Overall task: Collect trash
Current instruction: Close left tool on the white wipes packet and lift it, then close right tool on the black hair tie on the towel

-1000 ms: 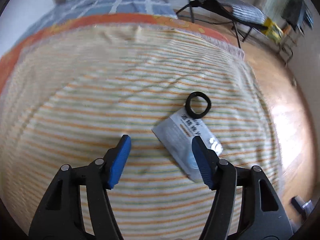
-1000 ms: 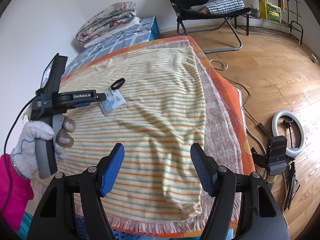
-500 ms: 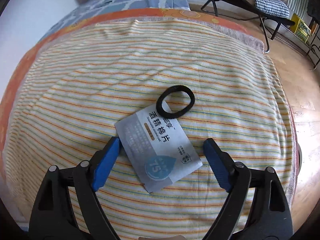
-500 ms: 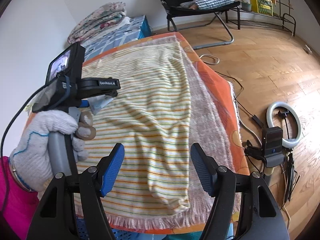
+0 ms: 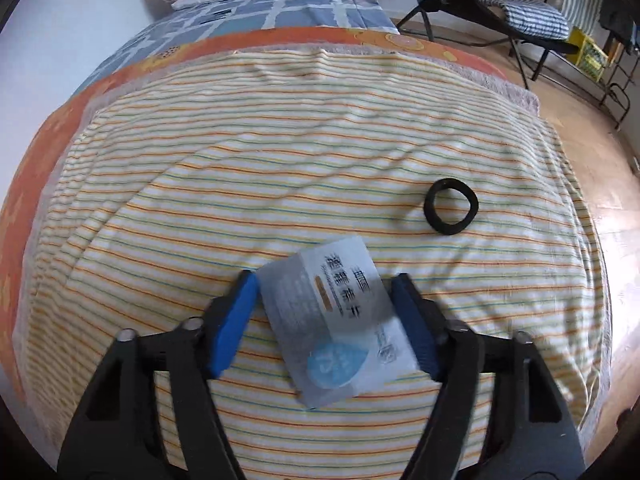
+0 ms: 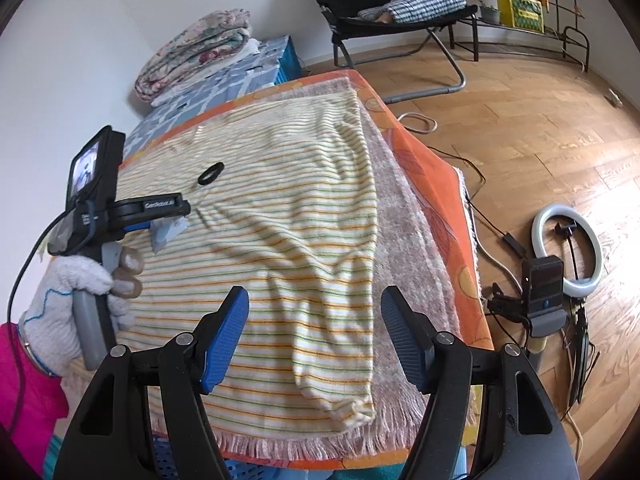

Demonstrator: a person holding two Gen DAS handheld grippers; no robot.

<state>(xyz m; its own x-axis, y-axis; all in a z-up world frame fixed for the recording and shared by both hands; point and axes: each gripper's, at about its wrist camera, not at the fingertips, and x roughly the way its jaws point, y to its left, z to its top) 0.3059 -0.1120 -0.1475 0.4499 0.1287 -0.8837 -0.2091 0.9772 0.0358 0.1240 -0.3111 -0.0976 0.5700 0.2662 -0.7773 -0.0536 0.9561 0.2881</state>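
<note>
A grey foil wipe packet point(image 5: 336, 320) with printed text and a blue drop sits between the blue pads of my left gripper point(image 5: 324, 320), lifted and tilted off the striped blanket point(image 5: 280, 168). The jaws have closed in against its edges. In the right wrist view the packet point(image 6: 170, 232) hangs from the left gripper point(image 6: 160, 216) above the blanket. A black ring point(image 5: 451, 211) lies on the blanket up and right of the packet, and shows in the right wrist view point(image 6: 211, 173). My right gripper point(image 6: 314, 332) is open and empty over the blanket's near edge.
The bed has an orange cover point(image 6: 432, 184) and folded quilts point(image 6: 192, 56) at the far end. A black folding chair point(image 6: 392, 12) stands beyond. A ring light point(image 6: 568, 248) and cables lie on the wooden floor to the right.
My left gripper has closed on the packet and lifted it off the blanket. The black ring stayed on the blanket. My right gripper has hardly moved.
</note>
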